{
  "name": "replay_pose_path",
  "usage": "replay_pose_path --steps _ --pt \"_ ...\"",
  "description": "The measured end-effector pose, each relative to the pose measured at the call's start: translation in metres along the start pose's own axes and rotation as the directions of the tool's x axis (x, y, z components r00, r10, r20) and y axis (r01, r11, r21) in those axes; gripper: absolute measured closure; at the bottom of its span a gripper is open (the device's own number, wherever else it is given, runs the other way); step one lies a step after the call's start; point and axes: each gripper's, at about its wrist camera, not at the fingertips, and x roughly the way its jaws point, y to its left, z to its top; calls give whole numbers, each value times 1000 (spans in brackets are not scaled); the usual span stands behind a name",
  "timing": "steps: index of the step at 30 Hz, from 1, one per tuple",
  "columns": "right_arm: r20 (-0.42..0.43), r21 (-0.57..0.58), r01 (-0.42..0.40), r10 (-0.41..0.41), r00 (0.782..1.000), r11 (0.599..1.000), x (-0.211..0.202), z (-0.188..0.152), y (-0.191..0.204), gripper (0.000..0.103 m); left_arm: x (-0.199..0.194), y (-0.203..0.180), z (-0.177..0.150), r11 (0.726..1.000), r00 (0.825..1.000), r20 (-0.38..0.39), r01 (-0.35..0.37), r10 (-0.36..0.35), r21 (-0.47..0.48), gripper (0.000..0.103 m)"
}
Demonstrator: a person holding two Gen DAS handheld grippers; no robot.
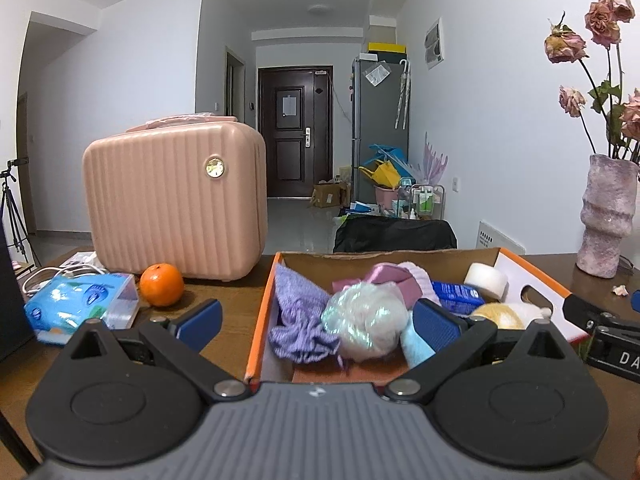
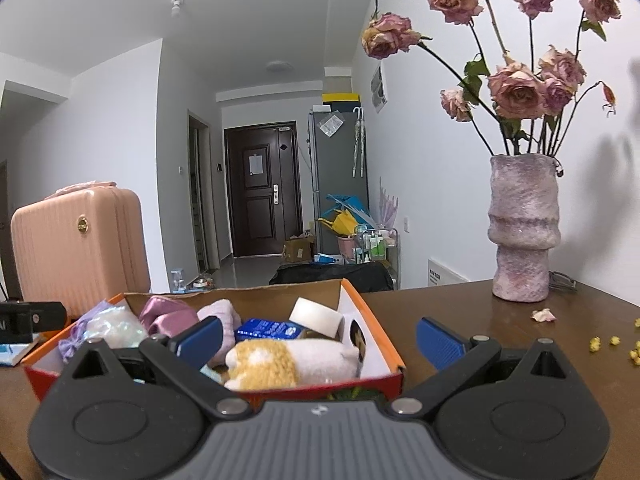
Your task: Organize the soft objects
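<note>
An orange cardboard box [image 1: 260, 320] [image 2: 394, 348] on the brown table holds soft things: a lilac knit cloth [image 1: 298, 316], an iridescent white puff [image 1: 366, 320], a pink satin piece [image 1: 390, 280], a light blue cloth [image 1: 416, 344], a yellow-and-white plush sock [image 2: 280, 362], a white tape roll [image 1: 486, 280] and a blue packet [image 1: 458, 292]. My left gripper [image 1: 318, 322] is open and empty, straddling the box's left wall. My right gripper [image 2: 320, 336] is open and empty over the box's near right corner.
A pink ribbed suitcase [image 1: 176, 204] stands at the back left, with an orange [image 1: 162, 284] and a blue tissue pack [image 1: 80, 306] in front. A pink vase of dried roses [image 2: 522, 232] stands at the right, with petals [image 2: 542, 315] on the table.
</note>
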Motion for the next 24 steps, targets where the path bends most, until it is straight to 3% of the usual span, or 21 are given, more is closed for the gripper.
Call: replay_pose_path --steps 12,24 --pt "-7 -33 -18 18 1000 999 -60 -11 -1 0 -50 11 -19 1000 1000 -10 5 -5 21 0" --pt "2 -51 -57 57 998 997 -125 -20 0 0 -107 31 -40 998 998 -22 54 -54 21 0"
